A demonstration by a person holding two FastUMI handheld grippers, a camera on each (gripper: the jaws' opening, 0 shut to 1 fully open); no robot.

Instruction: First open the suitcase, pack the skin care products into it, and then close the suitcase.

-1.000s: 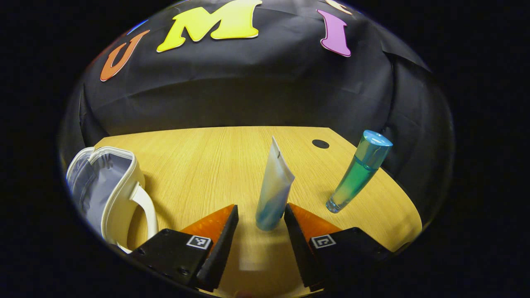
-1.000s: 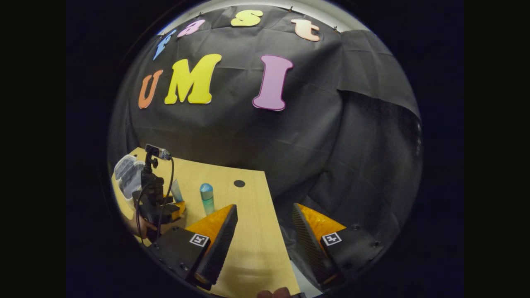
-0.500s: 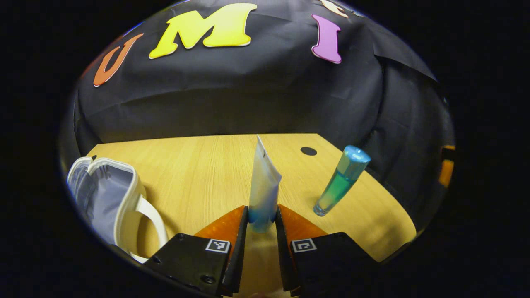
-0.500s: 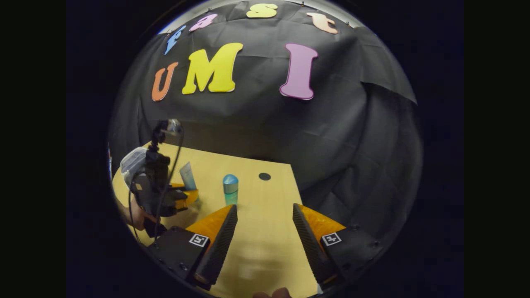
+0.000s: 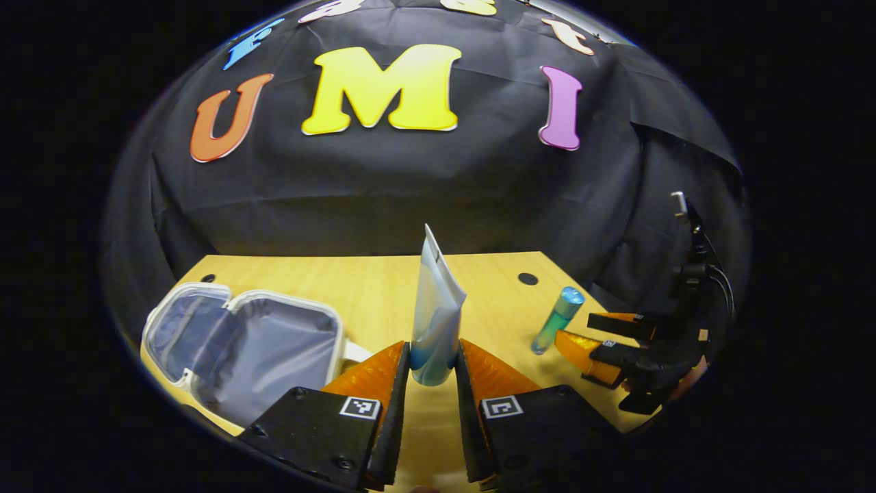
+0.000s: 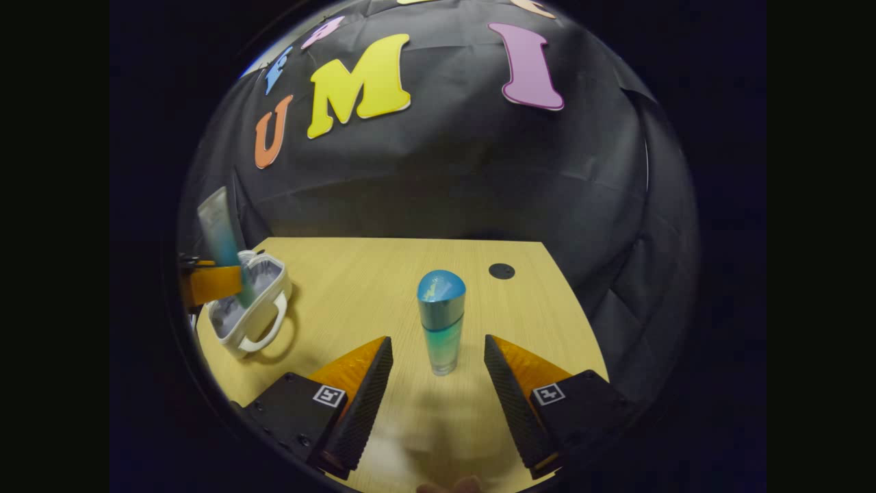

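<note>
Wooden table (image 5: 328,287): open suitcase (image 5: 253,352); beside it, left gripper (image 5: 432,373) pinches a soft tube (image 5: 434,315) low. Right gripper (image 6: 438,373) gapes around a slippery-looking upright bottle (image 6: 440,322).

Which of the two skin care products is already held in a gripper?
The white-and-blue tube, pinched near its base by the left gripper. The blue-capped bottle stands free on the table, between the open right gripper's fingers, untouched.

Left gripper view: looks forward and slightly down along its own fingers toward the cloth wall, close over the table (image 5: 369,287). Right gripper view: faces the same wall from the table's (image 6: 356,274) other side. Shared: tabletop, open suitcase (image 5: 267,349) (image 6: 250,308), bottle (image 5: 558,318) (image 6: 440,322), tube (image 5: 434,308) (image 6: 220,239).
</note>
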